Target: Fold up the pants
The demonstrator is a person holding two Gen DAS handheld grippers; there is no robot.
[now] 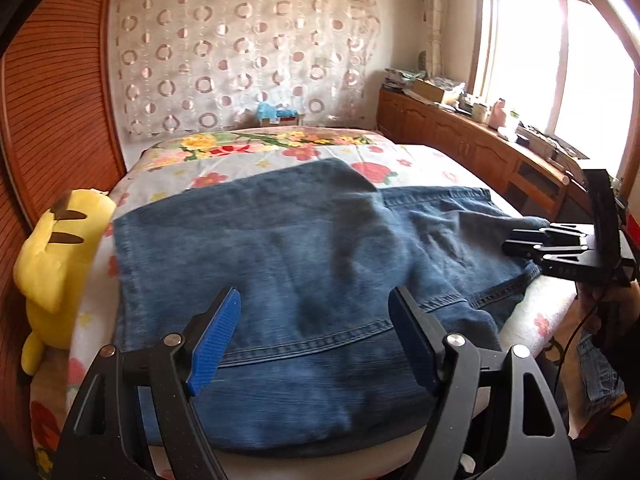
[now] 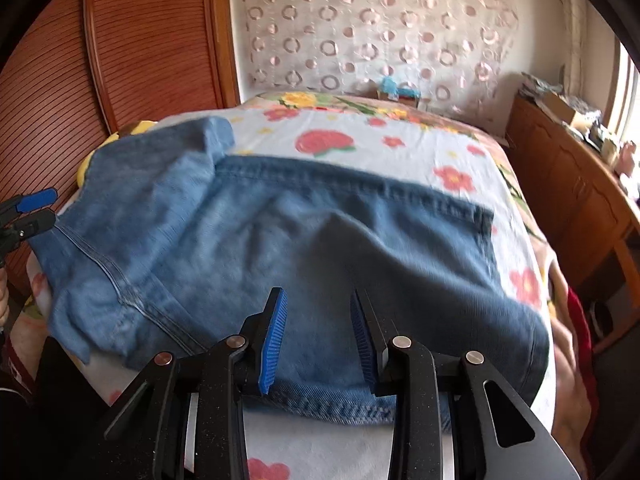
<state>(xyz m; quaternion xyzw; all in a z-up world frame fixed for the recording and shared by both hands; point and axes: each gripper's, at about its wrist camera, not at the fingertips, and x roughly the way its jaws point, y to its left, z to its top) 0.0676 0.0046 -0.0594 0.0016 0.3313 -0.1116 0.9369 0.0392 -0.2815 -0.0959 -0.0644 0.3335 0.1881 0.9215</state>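
While the jeans (image 1: 280, 264) lie folded on the flowered bed (image 1: 400, 156), the left gripper (image 1: 316, 320) hovers wide open above them and the right gripper (image 2: 318, 320) is parted, empty.

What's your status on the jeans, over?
Both sets of jaws open, nothing held. Jeans lie part-folded on the floral bed. Yellow plush toy at the bed's edge, beside the denim.

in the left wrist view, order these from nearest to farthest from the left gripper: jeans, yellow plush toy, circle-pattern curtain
1. jeans, directly under and ahead of the left gripper
2. yellow plush toy, at the bed's left edge
3. circle-pattern curtain, on the far wall beyond the bed
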